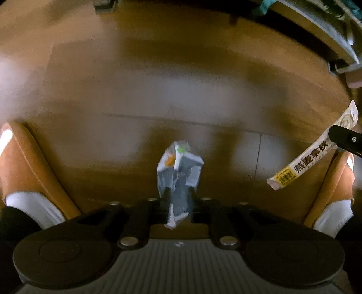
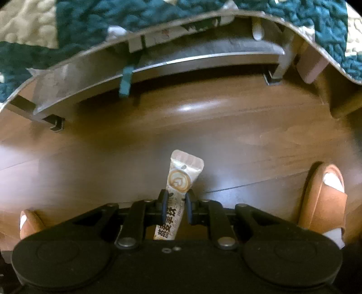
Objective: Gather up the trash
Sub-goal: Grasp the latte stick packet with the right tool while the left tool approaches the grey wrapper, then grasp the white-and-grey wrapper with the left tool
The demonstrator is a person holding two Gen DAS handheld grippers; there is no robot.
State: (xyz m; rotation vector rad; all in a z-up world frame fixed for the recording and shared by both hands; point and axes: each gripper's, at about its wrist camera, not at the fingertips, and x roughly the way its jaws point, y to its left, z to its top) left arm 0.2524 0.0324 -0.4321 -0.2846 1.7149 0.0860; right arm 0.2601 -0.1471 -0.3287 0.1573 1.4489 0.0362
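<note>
Open wooden floor (image 1: 158, 95) extends ahead of both grippers. In the right wrist view the far edge of that room is a bed frame (image 2: 158, 65) standing on black feet, with a teal-and-cream quilt (image 2: 113, 20) hanging over it. In the left wrist view the same frame occupies only the far right corner, and the floor to the left and ahead is unobstructed.

The left gripper (image 1: 178, 196) points down toward the floor. Its fingers are closed on a crumpled wrapper (image 1: 178, 174), white and grey with orange and green print, which is held clear of the floor between the person's feet.

The right gripper (image 2: 176, 205) also angles down at the floor, facing the bed. Its fingers are clamped on the middle of a coffee sachet (image 2: 181, 178); the sachet stands nearly upright, its sealed end projecting beyond the fingertips. In the left wrist view the sachet (image 1: 312, 153) appears at the right edge, tilted.

Count: two grippers, two trash items, one per gripper. Two orange slippers (image 1: 29, 167) worn over white socks flank the grippers.
</note>
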